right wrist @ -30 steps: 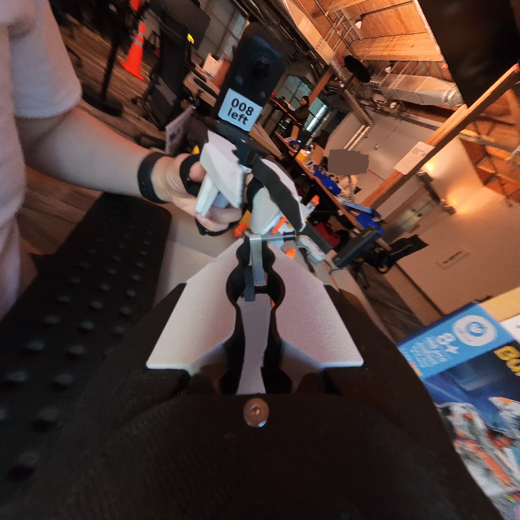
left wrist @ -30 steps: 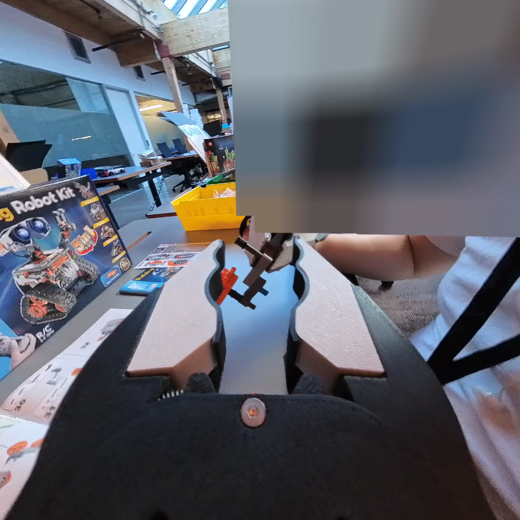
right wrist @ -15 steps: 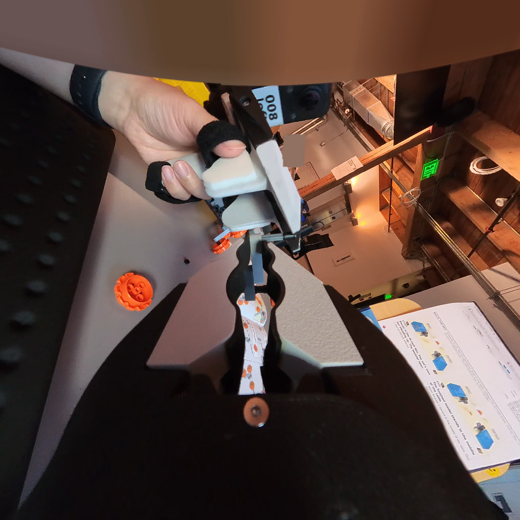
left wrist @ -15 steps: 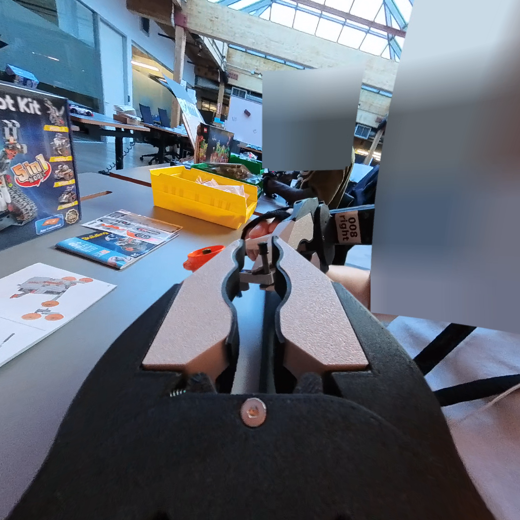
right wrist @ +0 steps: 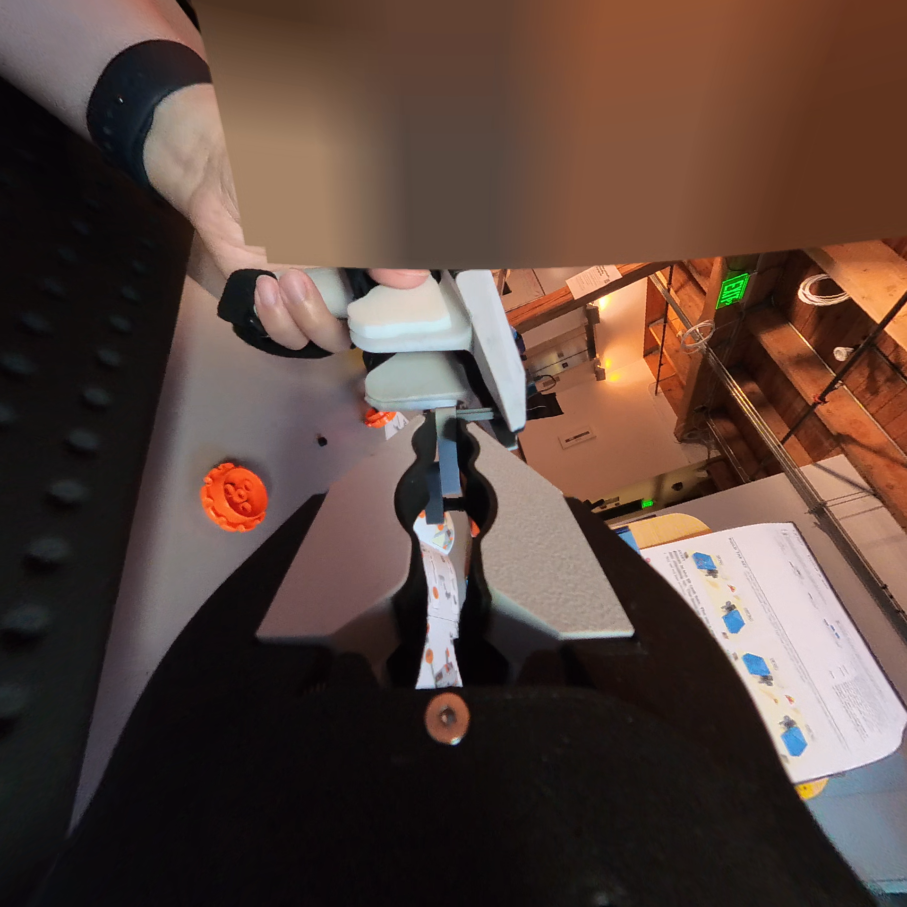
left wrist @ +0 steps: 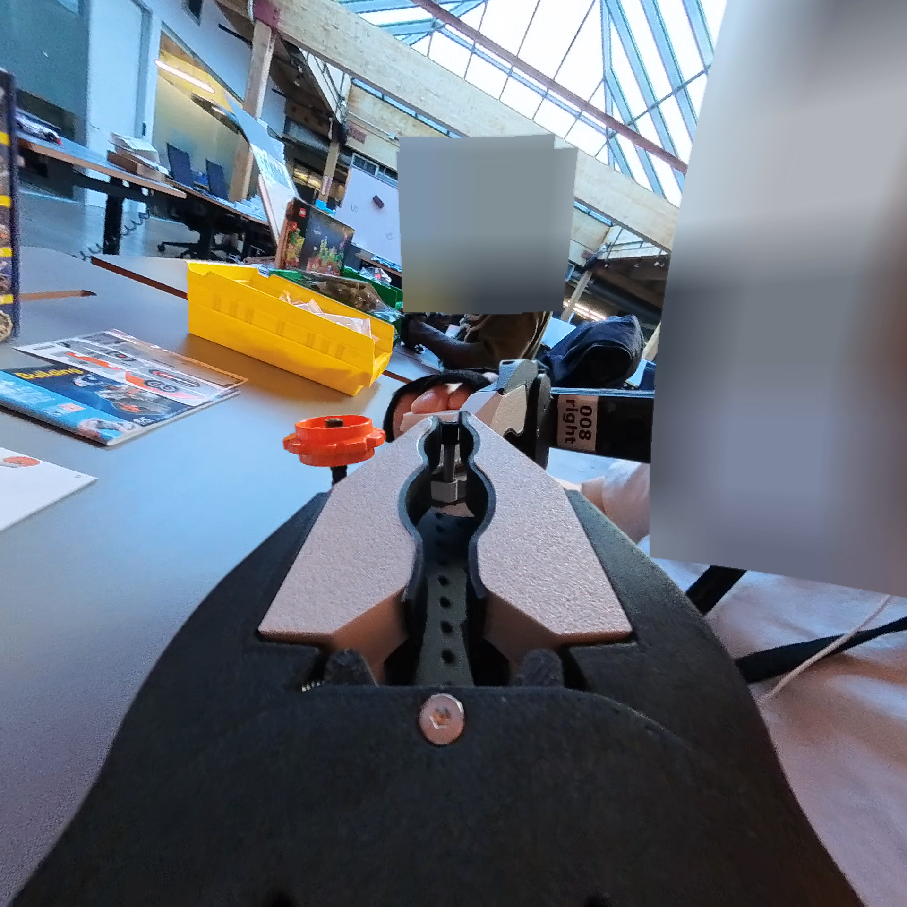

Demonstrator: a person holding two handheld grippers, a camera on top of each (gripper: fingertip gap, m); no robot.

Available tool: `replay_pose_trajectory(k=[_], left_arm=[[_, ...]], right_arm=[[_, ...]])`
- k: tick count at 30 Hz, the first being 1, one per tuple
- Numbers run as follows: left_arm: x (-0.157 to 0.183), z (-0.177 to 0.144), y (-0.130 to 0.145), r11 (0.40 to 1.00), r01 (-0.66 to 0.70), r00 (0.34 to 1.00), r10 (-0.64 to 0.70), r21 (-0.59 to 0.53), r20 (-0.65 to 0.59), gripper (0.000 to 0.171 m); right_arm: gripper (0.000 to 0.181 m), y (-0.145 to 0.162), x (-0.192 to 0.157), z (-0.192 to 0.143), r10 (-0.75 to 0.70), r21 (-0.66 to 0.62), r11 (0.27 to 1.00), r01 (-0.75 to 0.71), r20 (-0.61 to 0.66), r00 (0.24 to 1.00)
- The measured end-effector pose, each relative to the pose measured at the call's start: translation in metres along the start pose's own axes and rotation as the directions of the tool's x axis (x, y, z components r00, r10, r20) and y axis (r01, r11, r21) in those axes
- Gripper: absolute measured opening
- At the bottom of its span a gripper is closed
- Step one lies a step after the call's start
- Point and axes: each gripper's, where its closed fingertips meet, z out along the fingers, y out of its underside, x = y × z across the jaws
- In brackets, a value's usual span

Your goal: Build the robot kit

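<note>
Left gripper (left wrist: 447, 432), level at frame centre, clenches a small grey-and-black plastic axle assembly (left wrist: 445, 471); right gripper (right wrist: 444, 432) grasps the same piece's grey beam (right wrist: 447, 466) from below.

Left tool (left wrist: 447, 432) now narrower (seemingly) on grey part (left wrist: 445, 483).

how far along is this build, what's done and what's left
Done: little shows assembled. In hand: both tools are shut on one small grey pin-and-beam piece, the left tool and right tool meeting tip to tip above the grey table. Left: an orange gear lies loose, instruction sheets open.
</note>
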Motion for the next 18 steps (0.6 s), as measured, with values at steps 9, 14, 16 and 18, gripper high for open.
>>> replay_pose_trajectory(k=[9, 14, 16, 18], left_arm=[[-0.002, -0.004, 0.015, 0.991, -0.117, 0.993, 0.119, -0.070, 0.021, 0.011], [-0.005, -0.007, 0.013, 0.992, -0.116, 0.992, 0.118, -0.055, 0.038, 0.004], [-0.005, -0.007, 0.013, 0.991, -0.119, 0.992, 0.122, -0.054, 0.040, 0.004], [-0.004, -0.007, 0.012, 0.993, -0.112, 0.993, 0.113, -0.036, 0.029, 0.007]], right_arm=[[0.006, 0.006, -0.010, 0.000, -0.057, -0.005, 0.998, 0.057, 0.008, 0.998], [0.006, 0.007, -0.011, 0.000, -0.068, -0.008, 0.998, 0.068, 0.007, 0.998], [0.006, 0.007, -0.011, 0.000, -0.067, -0.007, 0.998, 0.067, 0.006, 0.998], [0.006, 0.008, -0.012, 0.000, -0.065, -0.007, 0.998, 0.065, 0.007, 0.998]])
